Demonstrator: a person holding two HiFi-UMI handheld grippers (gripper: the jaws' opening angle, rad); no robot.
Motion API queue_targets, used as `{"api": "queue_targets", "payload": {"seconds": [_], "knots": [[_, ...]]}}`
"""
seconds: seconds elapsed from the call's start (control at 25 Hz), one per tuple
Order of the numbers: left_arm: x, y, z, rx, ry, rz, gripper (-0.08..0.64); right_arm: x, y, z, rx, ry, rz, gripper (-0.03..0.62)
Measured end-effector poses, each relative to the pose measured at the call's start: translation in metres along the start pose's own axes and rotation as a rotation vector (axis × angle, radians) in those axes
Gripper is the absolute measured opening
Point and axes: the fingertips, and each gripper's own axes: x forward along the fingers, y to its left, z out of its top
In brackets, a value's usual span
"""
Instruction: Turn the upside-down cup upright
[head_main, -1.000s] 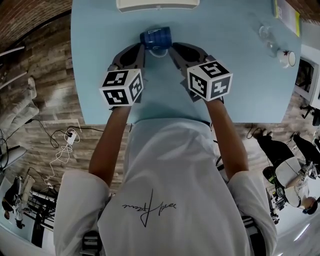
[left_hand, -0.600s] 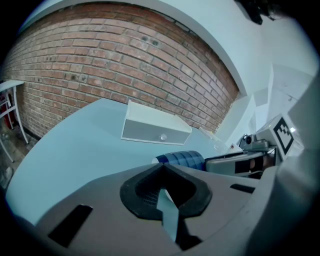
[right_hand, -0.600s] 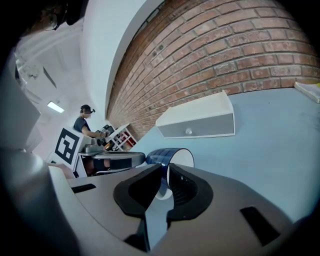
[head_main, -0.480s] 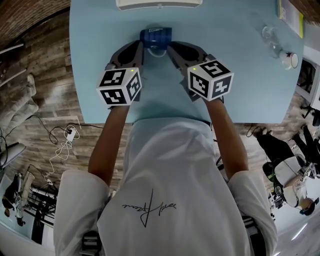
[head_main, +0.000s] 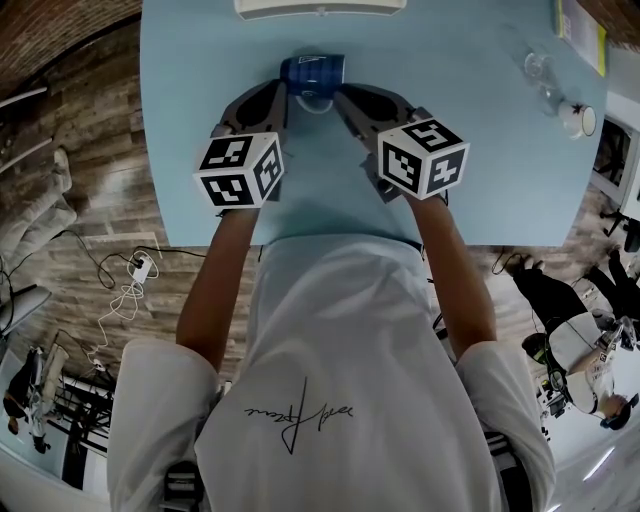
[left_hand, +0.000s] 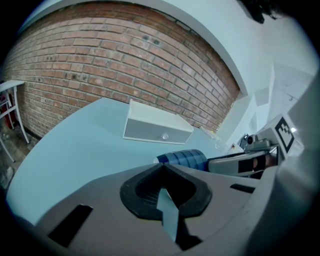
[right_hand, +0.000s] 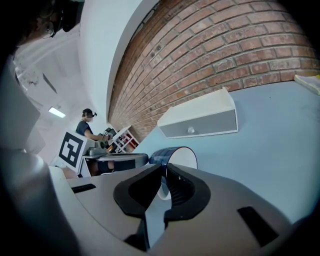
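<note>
The blue desk (head_main: 480, 180) carried a white box (head_main: 318, 8) at the middle of its far edge. You held both tongs low near that far edge, one on each side of the cup. I think that was to stop it rolling while you turned it.

Your left tongs (head_main: 281, 98) were pressed together with nothing in them, their tip just beside the cup. Your right tongs (head_main: 341, 97) were nearly shut and looked to be pinching the cup's white handle (head_main: 316, 106).

The blue cup (head_main: 312, 72) lay on its side just in front of the box. Its open mouth faced your right tongs.
</note>
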Motion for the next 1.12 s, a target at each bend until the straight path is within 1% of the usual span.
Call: {"api": "queue_targets", "payload": {"seconds": [0.32,0.52,0.88,1.12], "knots": [[0.001,0.002,0.001,0.003,0.000,-0.003,0.009,0.000,0.002,-0.002,0.026,0.007,0.018,0.023],[-0.001,0.002,0.002,0.002,-0.001,-0.003,0.009,-0.002,0.005,-0.003,0.001,0.024,0.011,0.023],[-0.002,0.002,-0.003,0.007,0.004,-0.006,0.009,-0.004,0.009,-0.009,0.024,0.032,0.019,0.023],[-0.001,-0.002,-0.006,0.010,0.007,-0.009,0.009,-0.008,0.008,-0.011,0.020,0.043,0.029,0.023]]}}
